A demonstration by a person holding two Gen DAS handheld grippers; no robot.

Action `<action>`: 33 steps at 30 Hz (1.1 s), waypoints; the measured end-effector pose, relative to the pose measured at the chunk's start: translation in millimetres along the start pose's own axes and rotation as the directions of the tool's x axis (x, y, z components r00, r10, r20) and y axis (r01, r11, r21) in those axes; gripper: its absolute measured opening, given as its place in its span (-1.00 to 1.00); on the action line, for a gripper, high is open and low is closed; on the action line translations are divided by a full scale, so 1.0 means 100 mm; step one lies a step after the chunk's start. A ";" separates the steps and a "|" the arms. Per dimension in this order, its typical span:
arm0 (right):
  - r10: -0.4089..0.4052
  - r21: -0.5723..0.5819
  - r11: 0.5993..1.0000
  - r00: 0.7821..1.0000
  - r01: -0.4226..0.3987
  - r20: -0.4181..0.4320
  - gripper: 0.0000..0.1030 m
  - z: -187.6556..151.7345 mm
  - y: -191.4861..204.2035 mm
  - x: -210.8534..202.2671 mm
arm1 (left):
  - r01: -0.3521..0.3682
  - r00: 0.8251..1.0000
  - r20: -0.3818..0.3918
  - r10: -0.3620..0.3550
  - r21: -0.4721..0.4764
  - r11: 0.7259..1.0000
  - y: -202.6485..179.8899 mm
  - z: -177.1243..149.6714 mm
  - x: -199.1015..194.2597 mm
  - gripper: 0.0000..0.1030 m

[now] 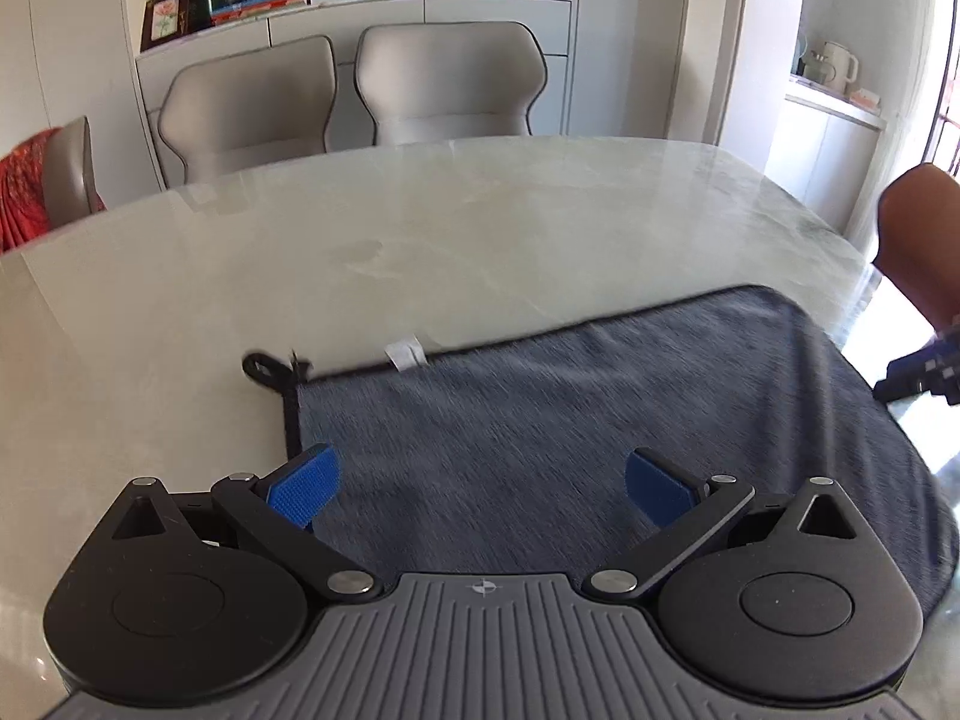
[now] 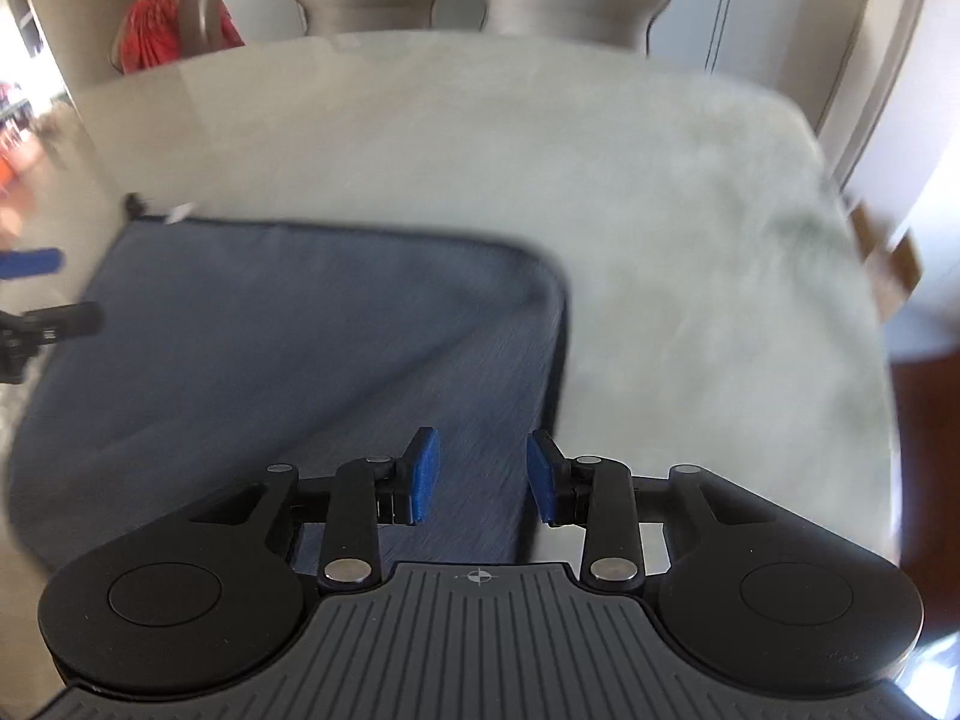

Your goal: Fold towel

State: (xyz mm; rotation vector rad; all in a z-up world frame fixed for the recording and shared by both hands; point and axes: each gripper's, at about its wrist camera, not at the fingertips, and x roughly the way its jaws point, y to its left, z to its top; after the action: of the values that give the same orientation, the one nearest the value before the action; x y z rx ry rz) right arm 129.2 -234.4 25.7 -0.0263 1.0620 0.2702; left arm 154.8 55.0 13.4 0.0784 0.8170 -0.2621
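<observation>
A grey-blue towel (image 1: 570,420) lies flat on the pale marble table (image 1: 420,228), with a black hanging loop (image 1: 264,367) and a white label (image 1: 405,355) on its far edge. My left gripper (image 1: 480,489) hovers over the towel's near left part, its blue pads wide apart and nothing between them. In the right wrist view the same towel (image 2: 288,330) fills the left half, its rounded far corner (image 2: 549,267) ahead. My right gripper (image 2: 483,477) stands above the towel's right edge, pads apart by a narrow gap and holding nothing.
Two grey chairs (image 1: 360,90) stand behind the table. A chair with red cloth (image 1: 24,192) is at the far left. A person's arm (image 1: 918,240) and the other gripper's black frame (image 1: 918,372) show at the right. The left gripper's blue pad (image 2: 33,263) shows at the left.
</observation>
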 end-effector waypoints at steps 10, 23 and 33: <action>-0.015 0.031 0.999 0.998 0.017 -0.067 -0.35 -0.64 0.19 -0.14 | 0.049 0.994 -0.092 -0.058 -0.094 0.994 -0.17 -0.45 -0.32 1.00; -0.082 0.003 0.997 0.991 0.083 -0.101 -0.34 -0.85 0.30 -0.23 | -0.037 0.977 -0.211 0.023 -0.065 0.997 -0.14 -0.85 -0.37 1.00; 0.030 0.150 0.989 0.995 -0.016 -0.091 -0.31 -0.93 0.10 -0.32 | -0.111 0.978 -0.195 0.074 -0.185 0.976 0.09 -0.95 -0.47 1.00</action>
State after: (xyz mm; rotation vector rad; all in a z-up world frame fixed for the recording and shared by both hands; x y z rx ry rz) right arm 32.4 -245.1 8.7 0.1087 1.1734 0.2117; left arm 59.0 88.9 -17.3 -0.0442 1.0194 -0.0855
